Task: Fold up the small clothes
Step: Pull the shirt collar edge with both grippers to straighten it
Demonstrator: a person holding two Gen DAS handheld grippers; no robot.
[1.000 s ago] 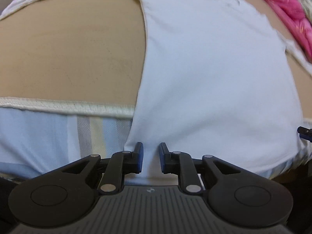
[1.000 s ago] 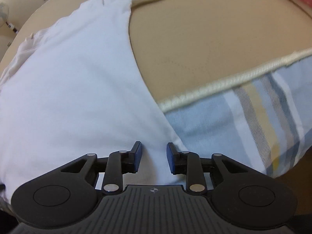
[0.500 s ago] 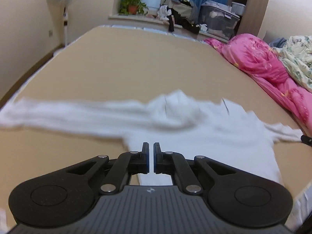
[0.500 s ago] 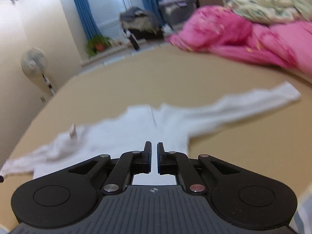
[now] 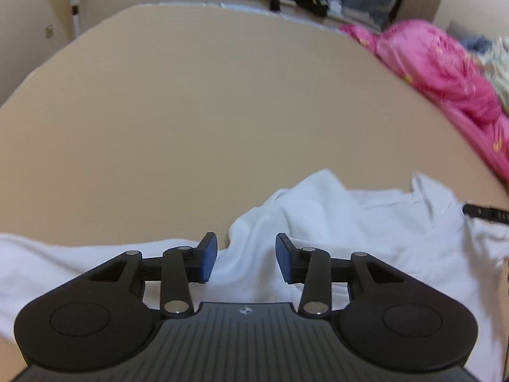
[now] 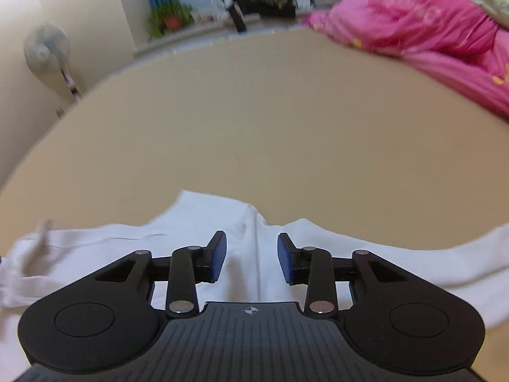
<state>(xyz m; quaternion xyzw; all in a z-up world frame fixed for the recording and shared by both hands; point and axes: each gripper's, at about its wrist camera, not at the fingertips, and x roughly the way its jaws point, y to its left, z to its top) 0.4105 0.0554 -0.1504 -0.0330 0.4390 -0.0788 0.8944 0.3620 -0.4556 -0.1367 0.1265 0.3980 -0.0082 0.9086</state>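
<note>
White cloth, a small long-sleeved top point(image 5: 366, 242), lies spread on the near part of the tan bed surface point(image 5: 222, 111), sleeves trailing left and right. Both tongs hang just above it. The left gripper point(image 5: 245, 256) has just been opening, its blue pads parted with nothing pinched between them, only fabric lying beneath. The right gripper point(image 6: 251, 256) has likewise been opening and stands released over the middle seam point(image 6: 256, 254). I judge the garment was let down here so it rests flat for the next fold. Pink bedding point(image 6: 429, 25) sits far right, well apart. Cloth edges look blurred, so whether it lies smooth is hard to tell.
</note>
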